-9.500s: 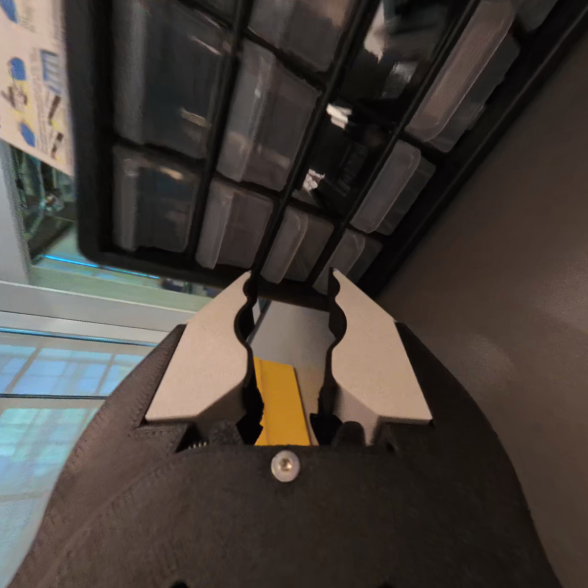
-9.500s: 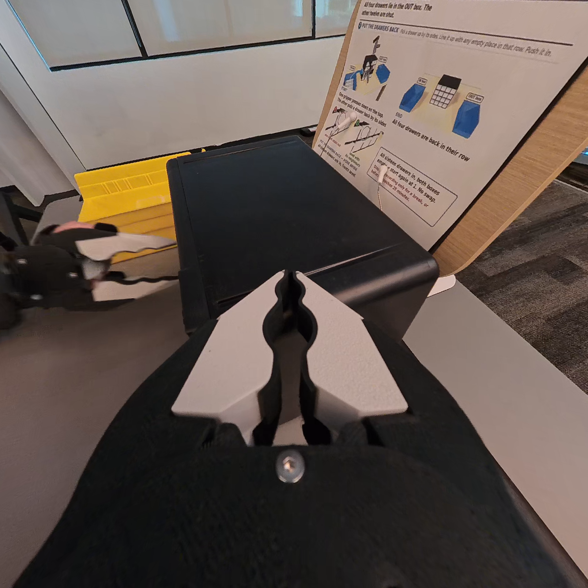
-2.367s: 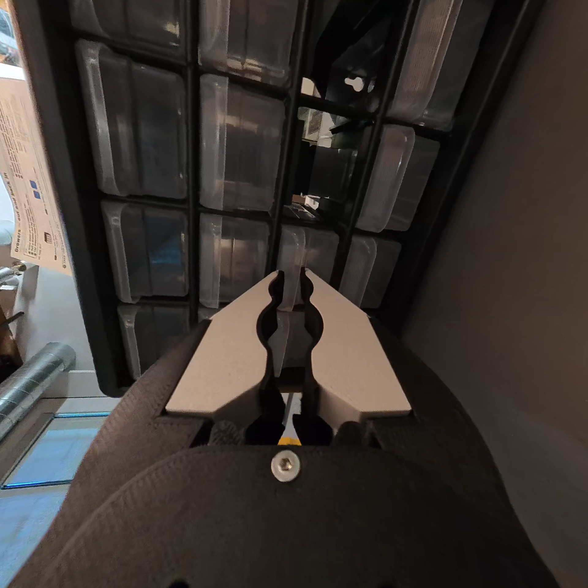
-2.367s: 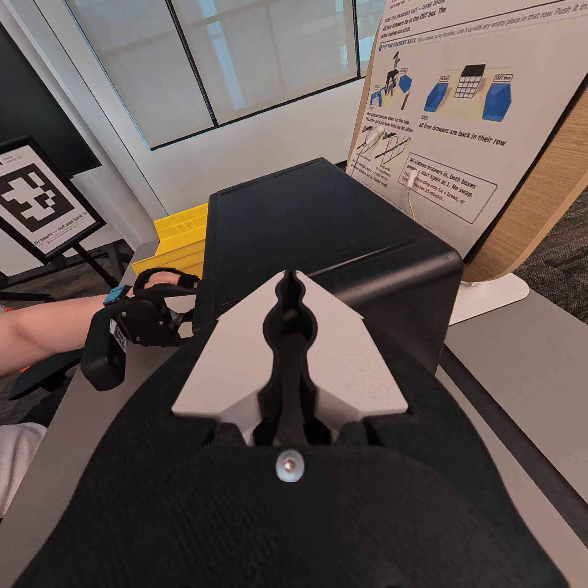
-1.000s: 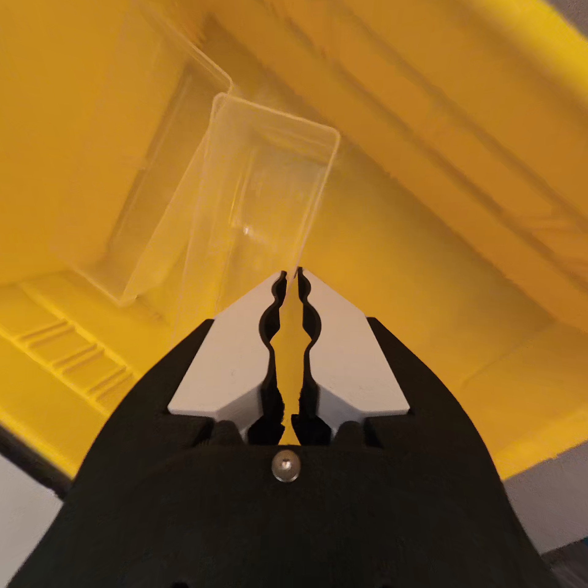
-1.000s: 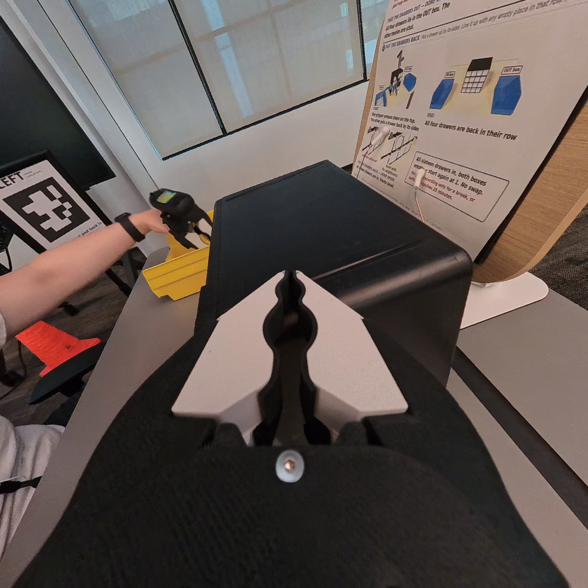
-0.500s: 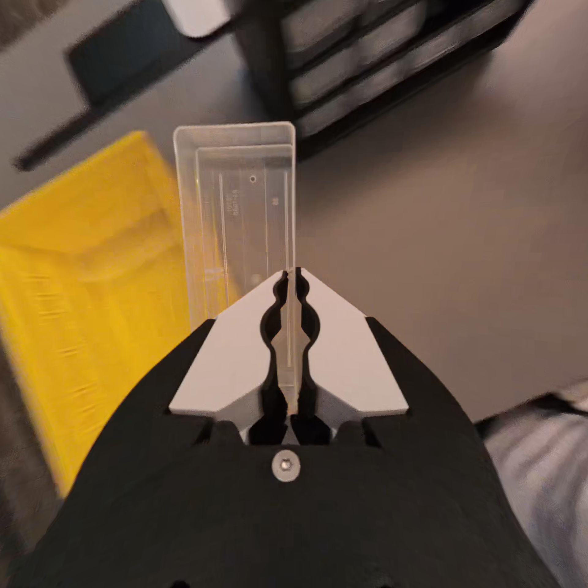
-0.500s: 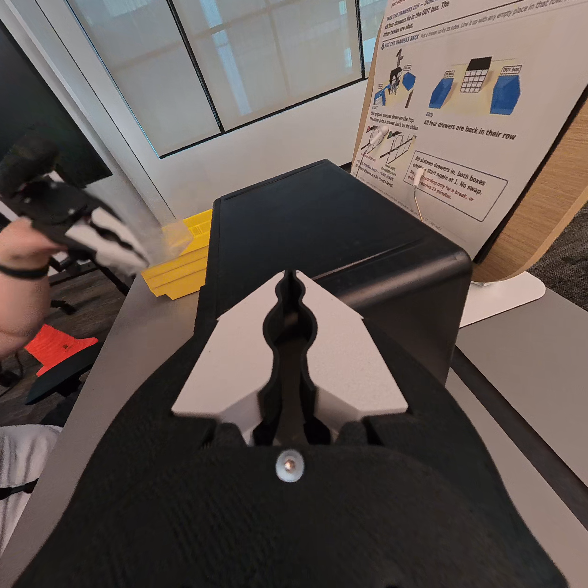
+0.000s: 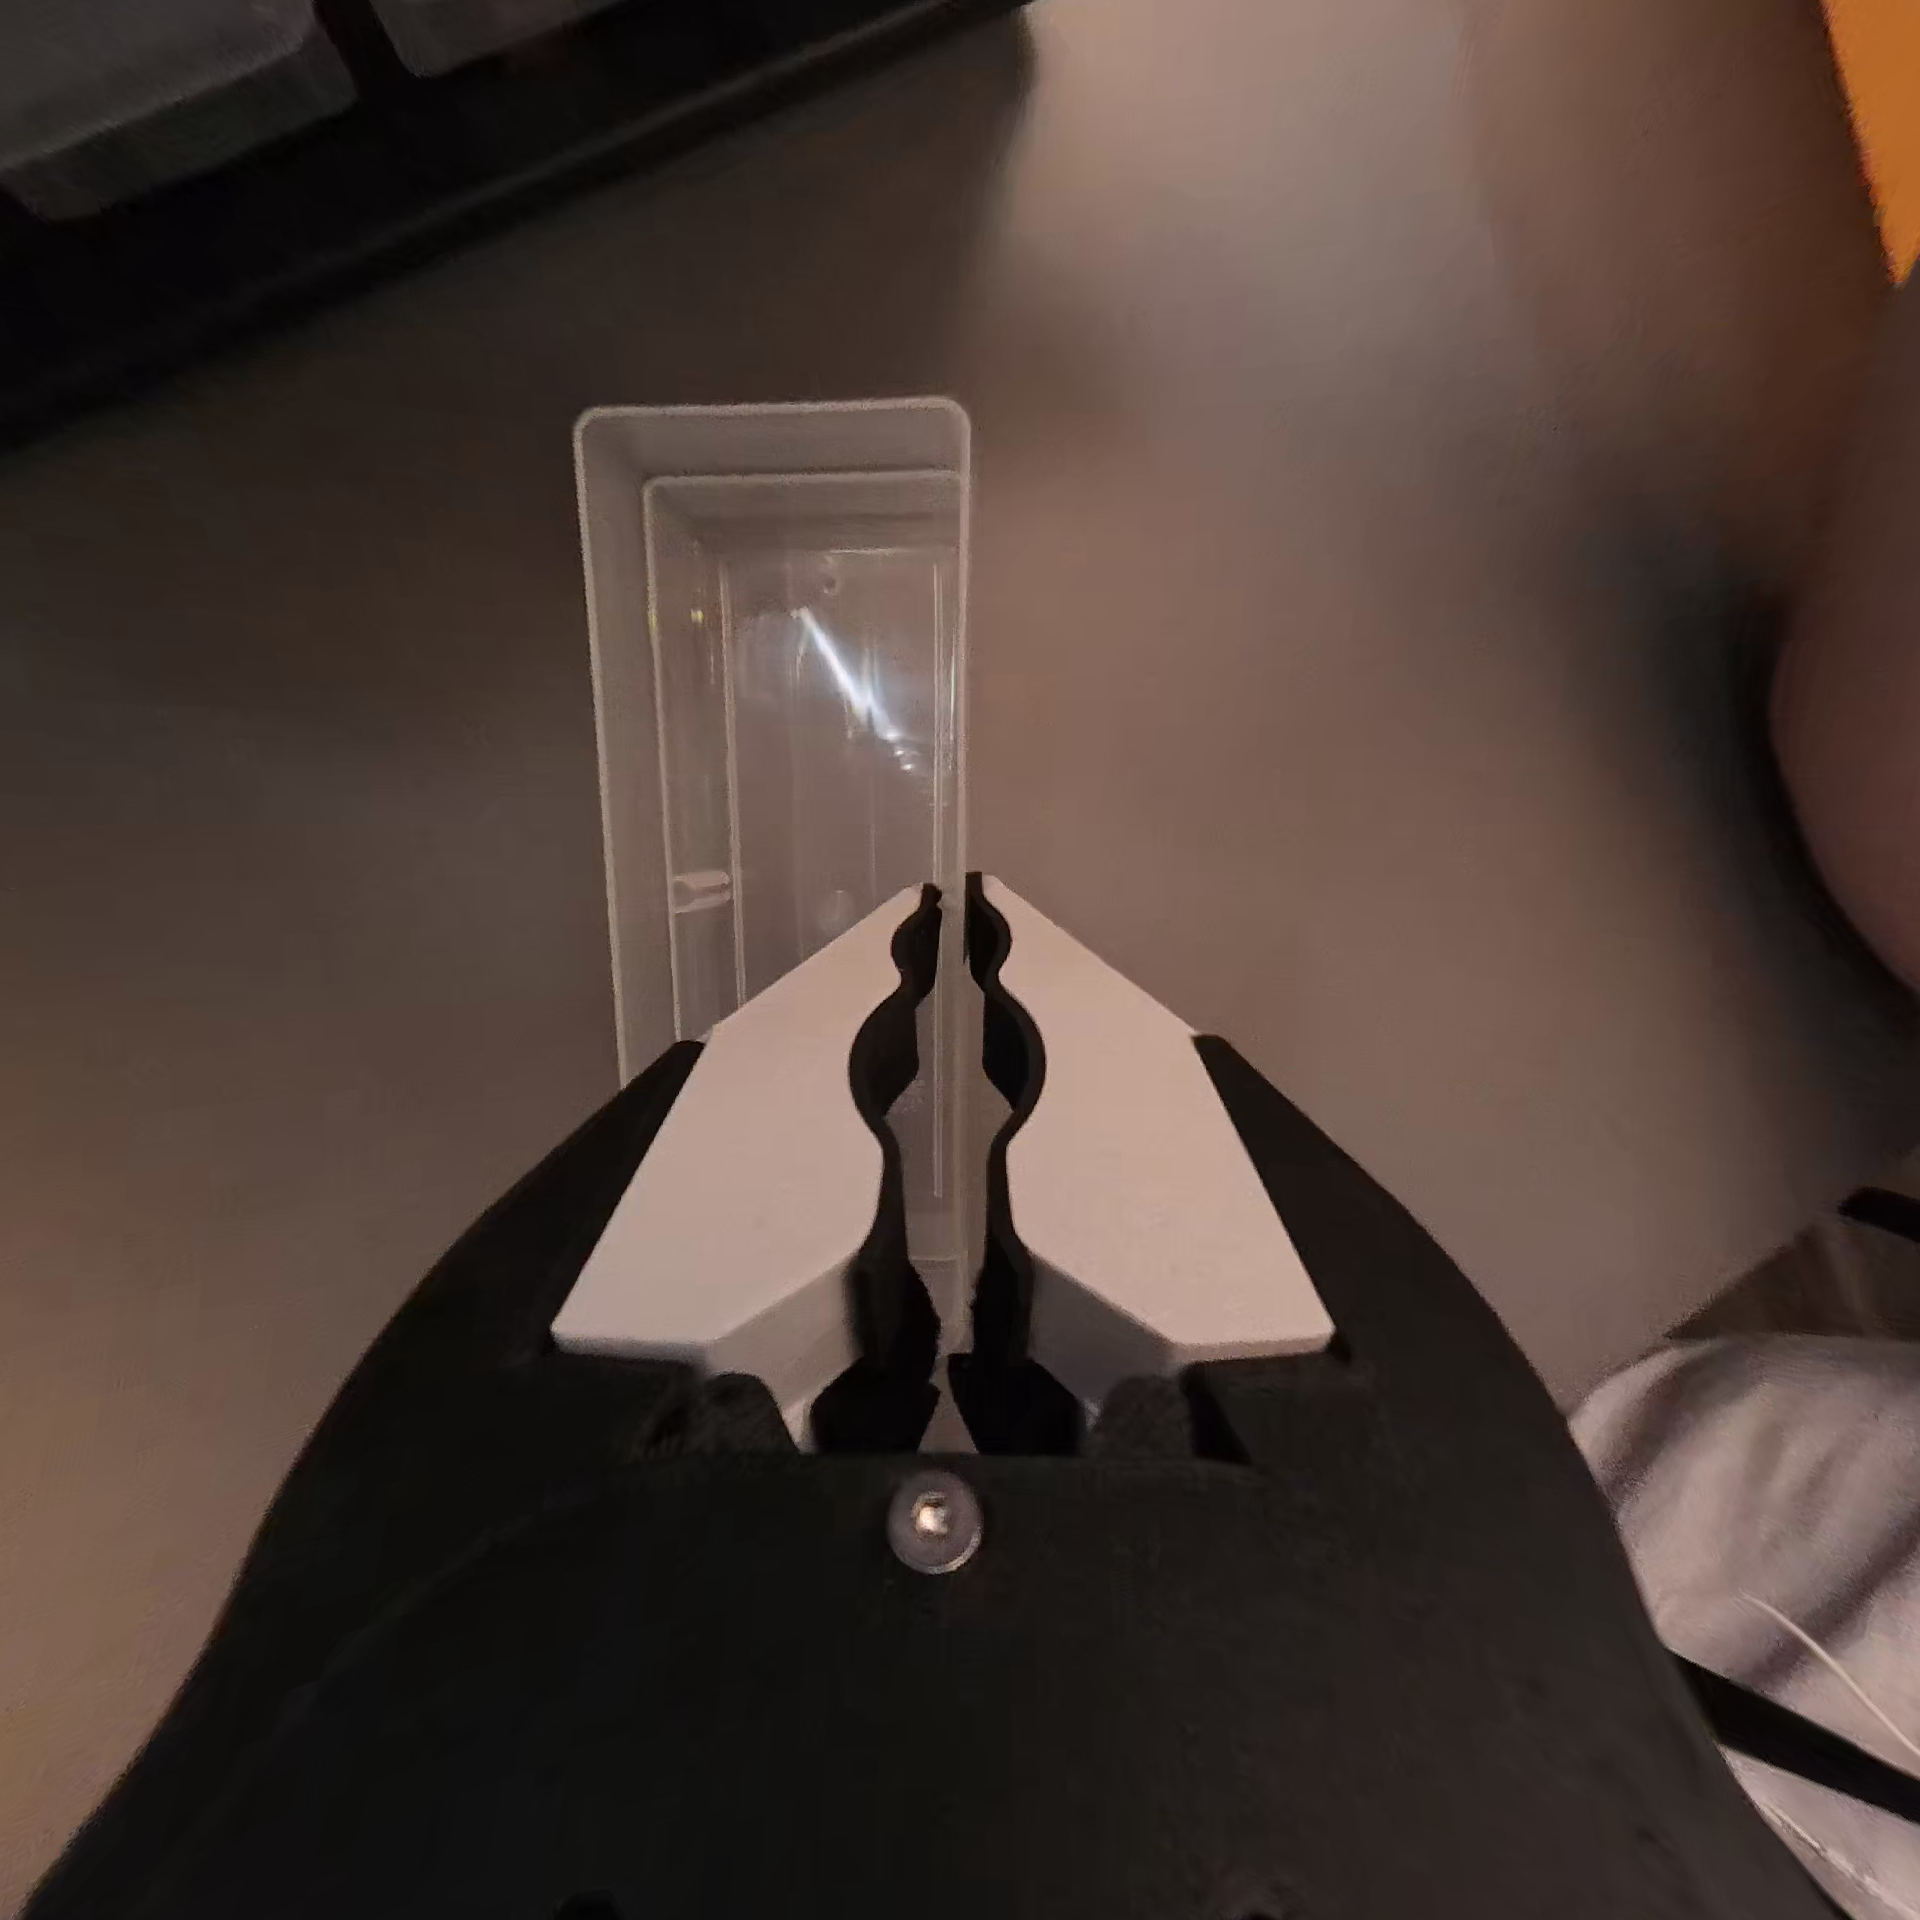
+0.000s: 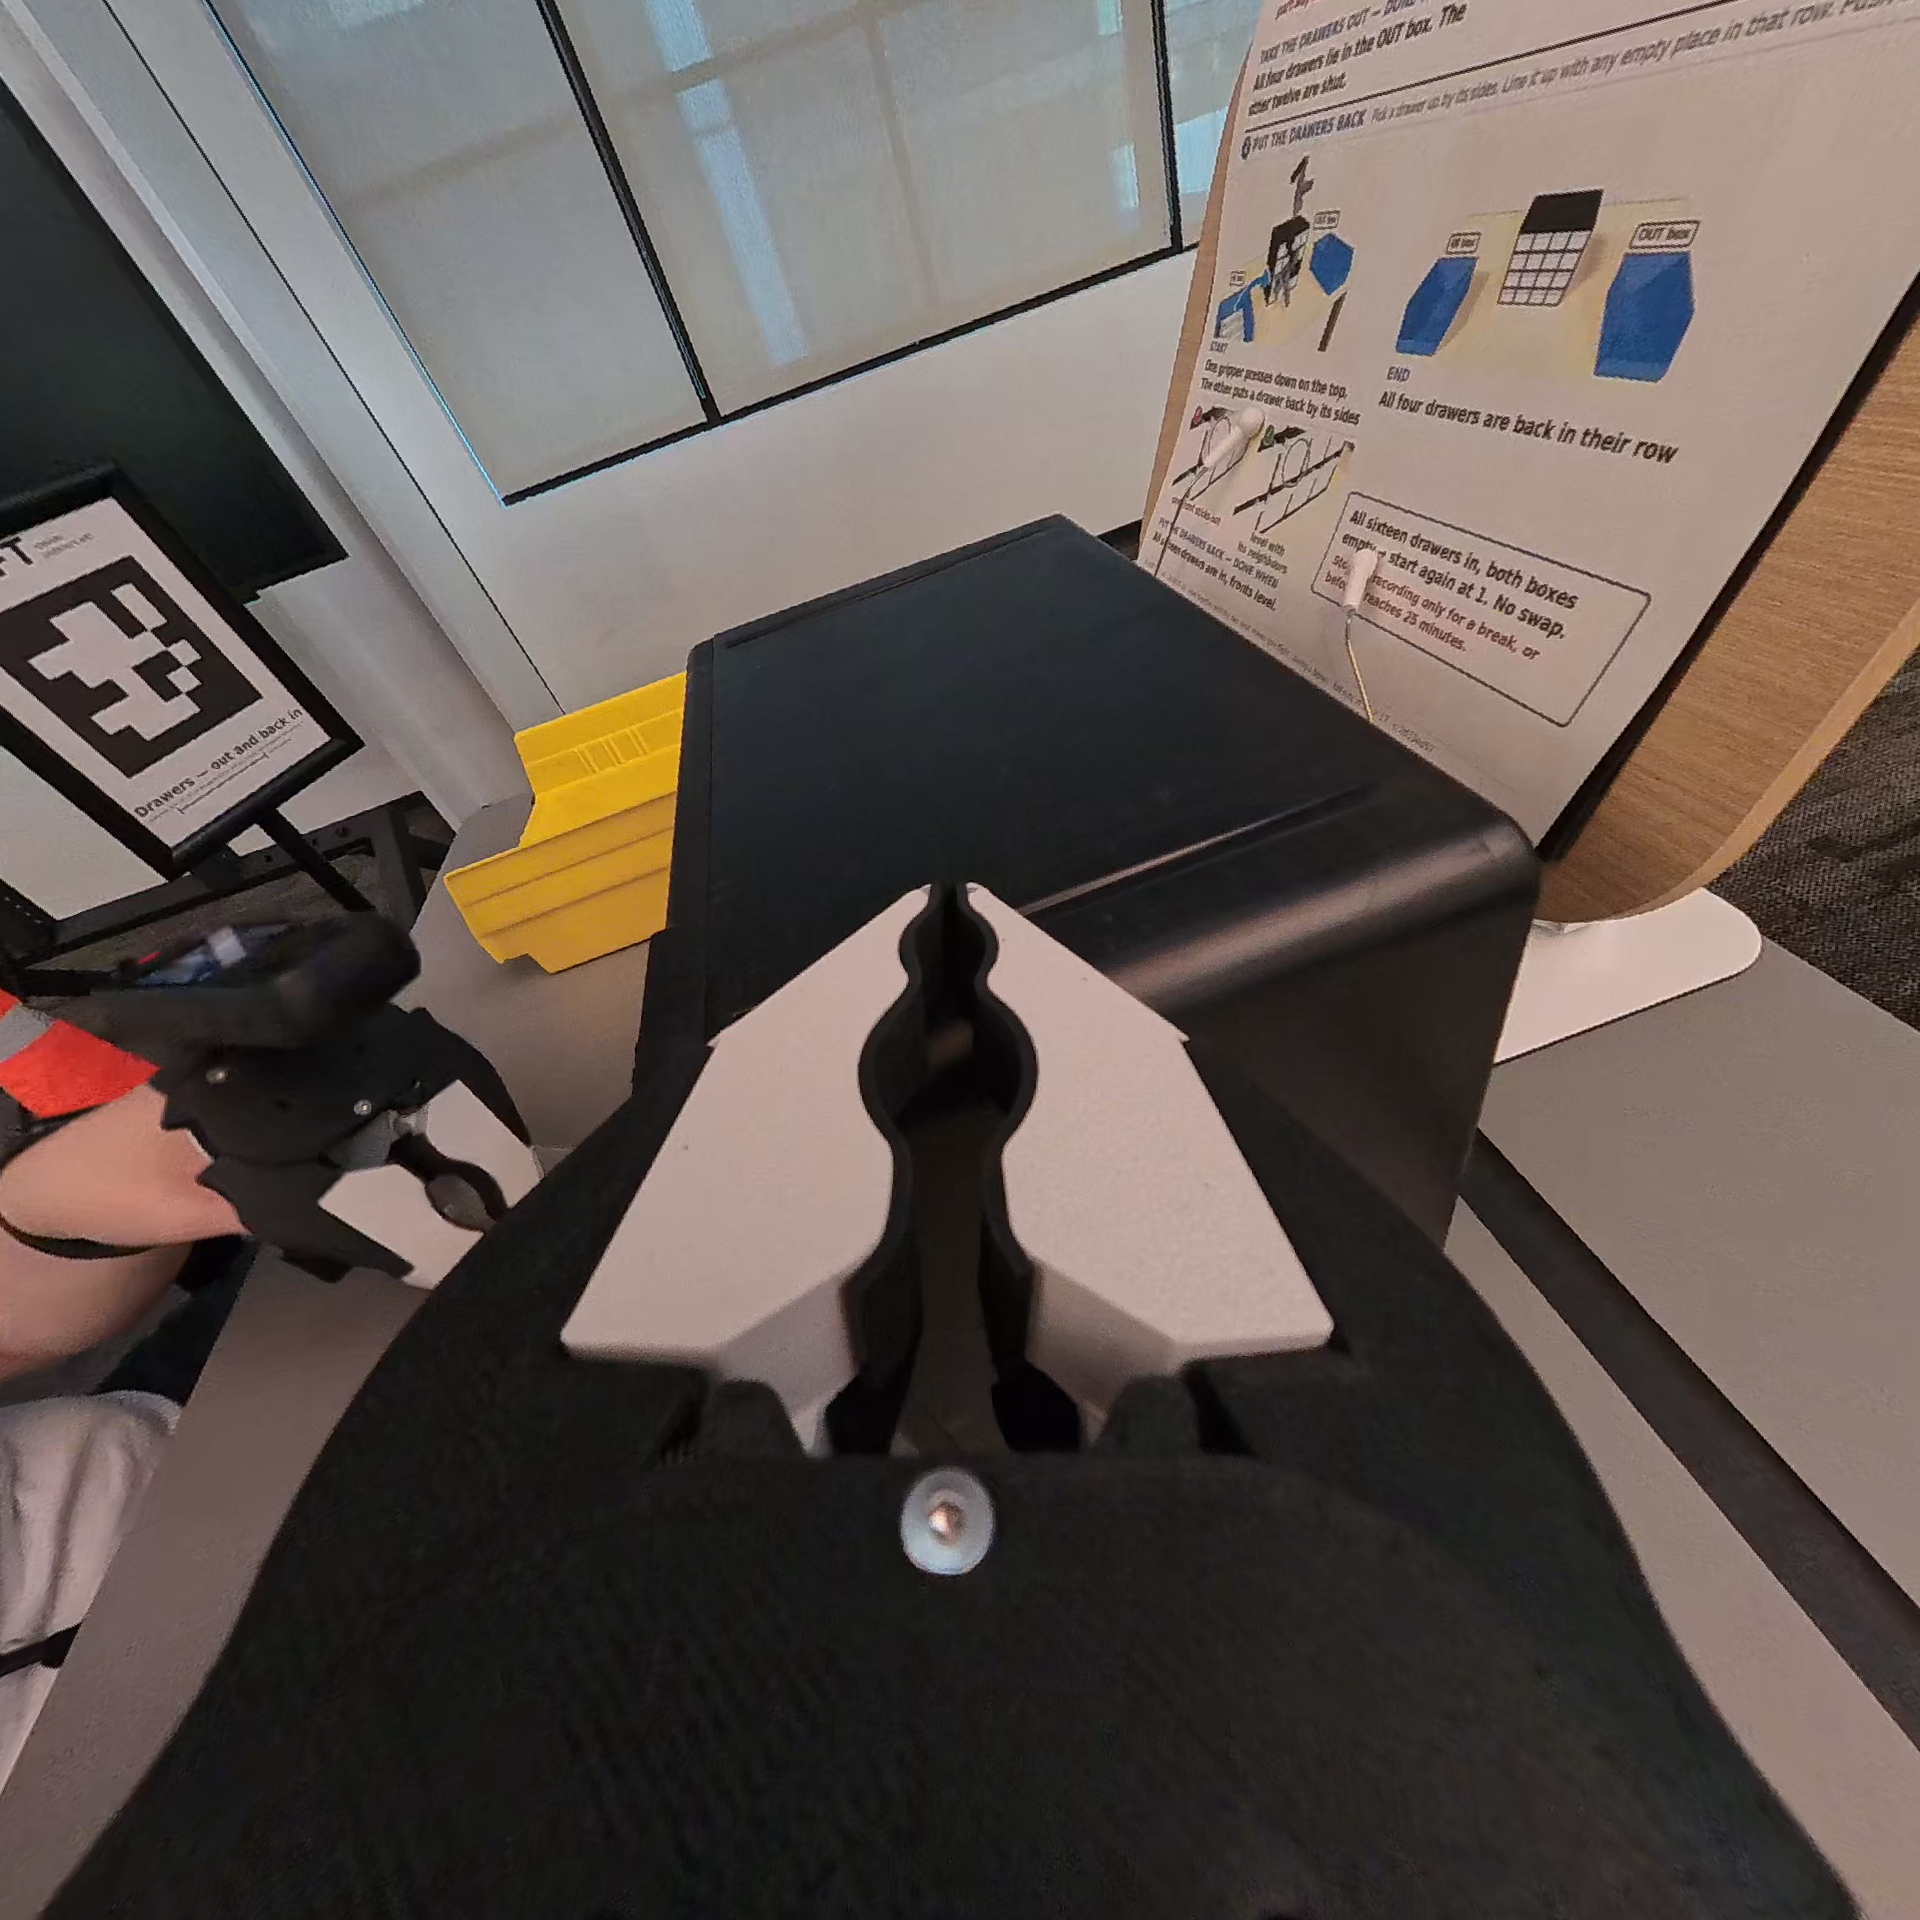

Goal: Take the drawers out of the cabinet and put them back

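Observation:
My left gripper (image 9: 953, 894) is shut on the right side wall of a clear plastic drawer (image 9: 774, 675) and holds it above the grey table (image 9: 1351, 520), open side toward the camera. The black cabinet's front (image 9: 364, 156) with drawers in it shows at the top left of the left wrist view. My right gripper (image 10: 951, 896) is shut and empty, resting on the black cabinet's top (image 10: 1039, 748). In the right wrist view the left gripper (image 10: 416, 1184) is low at the left, in front of the cabinet.
A yellow bin (image 10: 582, 831) stands on the table left of the cabinet. A white instruction board (image 10: 1507, 364) on a wooden stand is behind at the right. A sign with a black-and-white marker (image 10: 135, 665) stands at the left. A person's arm (image 10: 94, 1184) holds the left gripper.
My left gripper lifted the clear drawer out of the yellow bin and carried it down and right, to in front of the cabinet. The right gripper stayed on the cabinet top.

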Available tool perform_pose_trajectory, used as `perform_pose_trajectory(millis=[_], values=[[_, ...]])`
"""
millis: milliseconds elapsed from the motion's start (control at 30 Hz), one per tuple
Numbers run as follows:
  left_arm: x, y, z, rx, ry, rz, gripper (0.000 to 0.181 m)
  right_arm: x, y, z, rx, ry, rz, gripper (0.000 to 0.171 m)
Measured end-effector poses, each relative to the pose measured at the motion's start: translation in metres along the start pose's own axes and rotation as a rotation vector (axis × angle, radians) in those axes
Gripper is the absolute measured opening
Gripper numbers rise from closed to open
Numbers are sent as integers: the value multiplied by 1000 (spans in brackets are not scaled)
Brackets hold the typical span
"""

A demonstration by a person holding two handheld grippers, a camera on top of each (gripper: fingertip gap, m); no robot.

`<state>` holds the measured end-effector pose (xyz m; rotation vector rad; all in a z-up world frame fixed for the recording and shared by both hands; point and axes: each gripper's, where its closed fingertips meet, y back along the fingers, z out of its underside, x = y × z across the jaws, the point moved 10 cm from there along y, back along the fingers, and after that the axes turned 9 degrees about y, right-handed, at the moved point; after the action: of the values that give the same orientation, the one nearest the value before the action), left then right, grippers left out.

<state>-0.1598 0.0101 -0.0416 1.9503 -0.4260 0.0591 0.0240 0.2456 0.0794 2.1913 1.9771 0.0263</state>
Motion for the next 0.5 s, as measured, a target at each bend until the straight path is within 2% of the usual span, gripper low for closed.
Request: perform_pose_trajectory(millis=[33,200,333,400,500], values=[[2,-4,0,-7,-8,-22,3,0,0,0,0,0,0,0],[12,-21,0,-55,-50,-42,4,0,0,0,2,-1,-2,0],[16,-21,-1,-25,-79,-20,8,1,0,0,4,-3,-5,0],[18,-12,0,27,-104,-15,29,1,0,0,5,-4,-6,0],[17,14,6,239,-153,-116,62,1,0,0,5,-4,-6,0]])
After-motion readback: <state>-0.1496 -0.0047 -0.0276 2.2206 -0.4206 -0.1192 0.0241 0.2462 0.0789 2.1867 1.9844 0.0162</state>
